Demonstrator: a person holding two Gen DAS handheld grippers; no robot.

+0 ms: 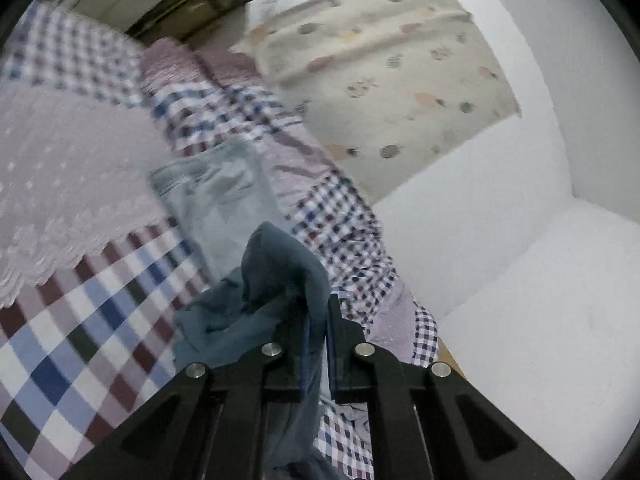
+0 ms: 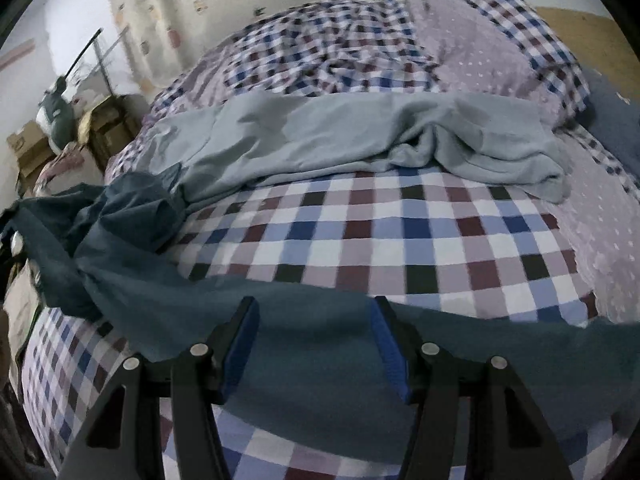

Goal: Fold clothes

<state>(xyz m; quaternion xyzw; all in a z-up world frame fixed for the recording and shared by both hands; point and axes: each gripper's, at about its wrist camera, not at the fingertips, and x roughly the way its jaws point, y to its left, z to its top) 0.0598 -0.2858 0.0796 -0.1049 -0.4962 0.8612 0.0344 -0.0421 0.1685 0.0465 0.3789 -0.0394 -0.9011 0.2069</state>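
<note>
A dark teal garment lies stretched along the near edge of the bed. My left gripper is shut on one bunched end of the dark teal garment, which folds up over the fingertips and hangs down between the jaws. My right gripper is open just above the flat part of this garment, its blue pads wide apart and not pressing the cloth. Farther back on the bed, a light grey-green garment lies crumpled; it also shows in the left wrist view as a light grey-green garment.
The bed has a checked blue, maroon and white cover with lilac dotted patches. A patterned cream cloth hangs by the white wall. Cardboard boxes and clutter stand left of the bed.
</note>
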